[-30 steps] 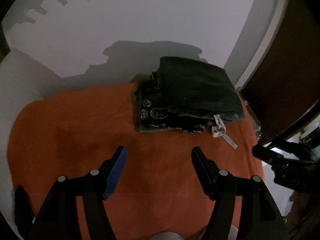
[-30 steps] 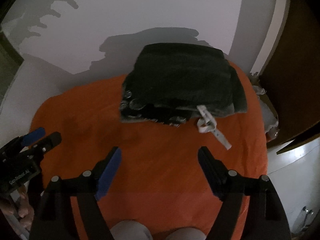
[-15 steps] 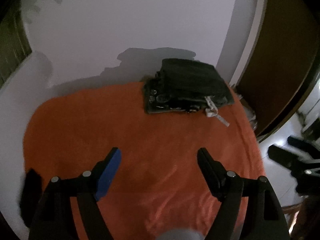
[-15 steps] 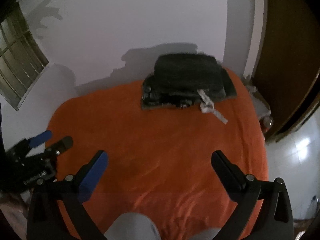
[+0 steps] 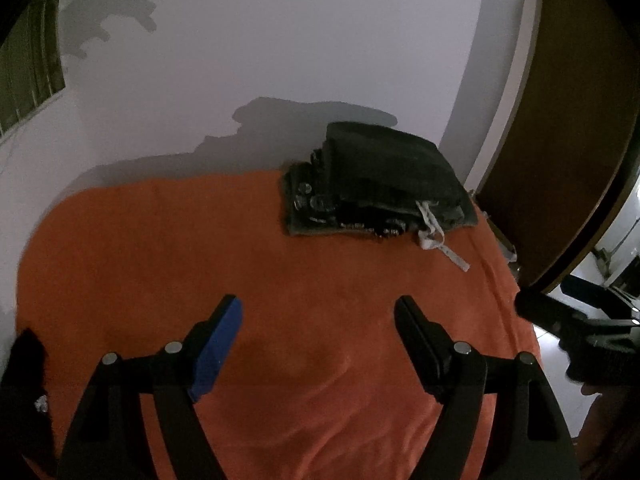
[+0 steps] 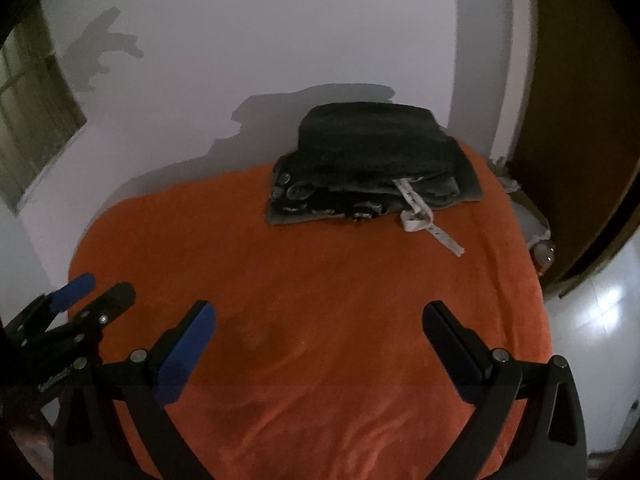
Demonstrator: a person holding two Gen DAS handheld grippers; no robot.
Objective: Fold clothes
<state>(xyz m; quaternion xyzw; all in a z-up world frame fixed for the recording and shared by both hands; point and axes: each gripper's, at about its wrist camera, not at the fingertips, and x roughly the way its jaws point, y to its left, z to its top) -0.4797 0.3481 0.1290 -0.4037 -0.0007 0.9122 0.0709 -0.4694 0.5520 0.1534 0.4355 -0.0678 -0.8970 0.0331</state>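
At the far side of the orange blanket [image 5: 280,264], close to the white wall [image 5: 300,40], sits a stack of folded dark clothes [image 5: 380,184]. The pieces lie flat, one on top of another, so they look done and put out of the way. That leaves the near part of the blanket bare, likely as room for the next piece to fold. A white drawstring [image 5: 440,240] hangs out of the stack on its right and lies on the blanket.

The left gripper [image 5: 320,320] is over the near part of the blanket with its jaws wide apart and nothing between them. The right gripper [image 6: 320,320] is the same, and its jaws stand even wider. Both have just been opening, and both are well apart from the stack. They point down at the blanket, so they seem ready to pick up more cloth.

The left view shows something dark [image 5: 28,360] at the near left edge of the blanket. It may be another piece of clothing, but it is too dark to tell. The right view does not show it. The right view shows a clear bottle or jar [image 6: 544,254] beside the bed on the far right, and more of the window [image 6: 36,120].
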